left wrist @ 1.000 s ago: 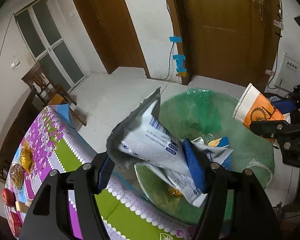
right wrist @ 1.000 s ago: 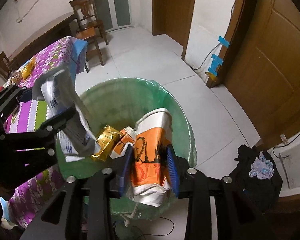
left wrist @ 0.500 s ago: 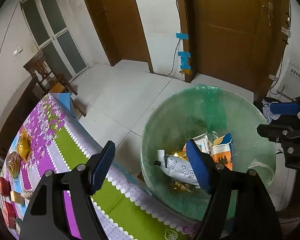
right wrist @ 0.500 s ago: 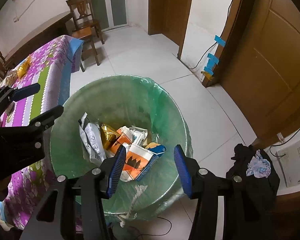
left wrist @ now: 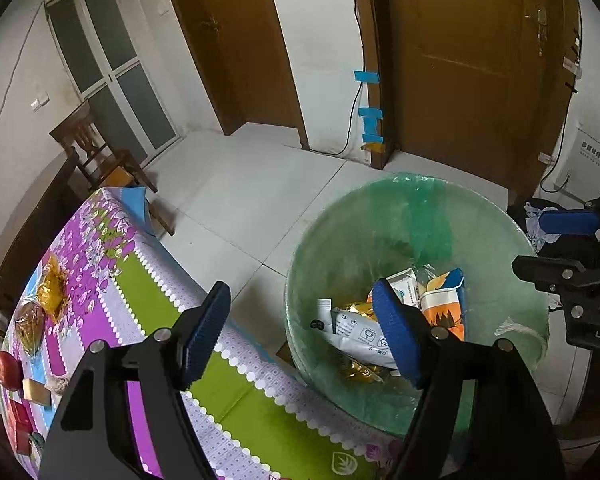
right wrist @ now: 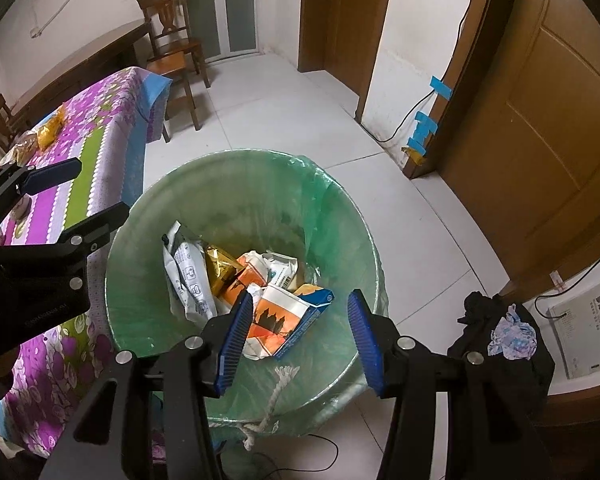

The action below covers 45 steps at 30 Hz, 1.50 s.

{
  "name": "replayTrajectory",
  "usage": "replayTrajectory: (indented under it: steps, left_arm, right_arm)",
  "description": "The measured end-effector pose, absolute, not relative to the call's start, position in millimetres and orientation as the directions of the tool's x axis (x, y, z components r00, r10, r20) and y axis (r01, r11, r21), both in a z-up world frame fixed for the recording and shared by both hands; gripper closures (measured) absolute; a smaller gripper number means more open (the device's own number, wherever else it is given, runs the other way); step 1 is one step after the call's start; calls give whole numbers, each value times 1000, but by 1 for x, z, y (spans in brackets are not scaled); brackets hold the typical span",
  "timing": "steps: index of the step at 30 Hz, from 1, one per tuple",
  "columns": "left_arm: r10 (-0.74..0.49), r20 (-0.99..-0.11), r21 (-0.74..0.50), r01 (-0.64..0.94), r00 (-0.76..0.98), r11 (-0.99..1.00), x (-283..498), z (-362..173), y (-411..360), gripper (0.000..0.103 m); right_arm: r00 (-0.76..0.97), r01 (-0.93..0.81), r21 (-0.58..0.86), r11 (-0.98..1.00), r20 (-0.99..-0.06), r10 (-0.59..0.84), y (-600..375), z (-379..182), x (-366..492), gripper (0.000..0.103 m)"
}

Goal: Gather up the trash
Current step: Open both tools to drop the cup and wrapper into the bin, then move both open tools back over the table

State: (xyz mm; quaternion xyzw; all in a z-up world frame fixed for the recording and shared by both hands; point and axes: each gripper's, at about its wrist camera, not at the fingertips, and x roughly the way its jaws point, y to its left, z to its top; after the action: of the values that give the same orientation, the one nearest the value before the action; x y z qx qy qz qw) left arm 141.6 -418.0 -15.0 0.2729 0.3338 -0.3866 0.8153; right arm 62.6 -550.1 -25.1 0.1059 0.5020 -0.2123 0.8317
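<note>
The table [left wrist: 236, 364], under its purple and green cloth, runs along one side of the scene, and the green-lined bin [right wrist: 340, 208] stands on the floor right against its near corner. Inside the bin lie the collected pieces: a white printed wrapper [right wrist: 190, 280], an orange and white carton [right wrist: 284, 316] with a blue edge, a gold foil wrapper [right wrist: 220, 268] and a smaller white packet [right wrist: 282, 270]. Both tools hang over the bin and carry nothing. The left gripper [left wrist: 300, 336] has its 2 fingers spread wide apart with only air between them; the right gripper [right wrist: 300, 340] also stands with its fingers parted and empty, the carton visible far below the gap and not touched. Judging by this, at least 4 pieces are already binned and this round of dropping looks finished. Work seems to remain at the far end of the table: 2 gold-wrapped packets [left wrist: 52, 288], a red apple [left wrist: 7, 370] and a few small boxes [left wrist: 36, 390] sit there, though which of them count as trash cannot be told from here.
</note>
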Motion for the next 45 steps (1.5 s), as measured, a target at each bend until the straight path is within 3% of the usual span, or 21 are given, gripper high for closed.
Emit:
replayTrajectory:
  steps: [9, 18, 27, 45]
  left_arm:
    - [-455, -735, 196, 800, 502, 567, 138, -14, -406, 33]
    - [-432, -616, 262, 688, 659, 676, 134, -3, -352, 33]
    - [-361, -569, 256, 576, 739, 776, 143, 6, -288, 31]
    - [-154, -647, 165, 335, 747, 928, 163, -18, -93, 30]
  right_arm:
    - [434, 465, -68, 883, -851, -294, -541, -21, 59, 51]
    - [566, 465, -110, 878, -726, -391, -505, -5, 59, 51]
    - [643, 380, -68, 922, -697, -316, -459, -1, 84, 51]
    - [693, 92, -22, 996, -717, -79, -324, -7, 177, 51]
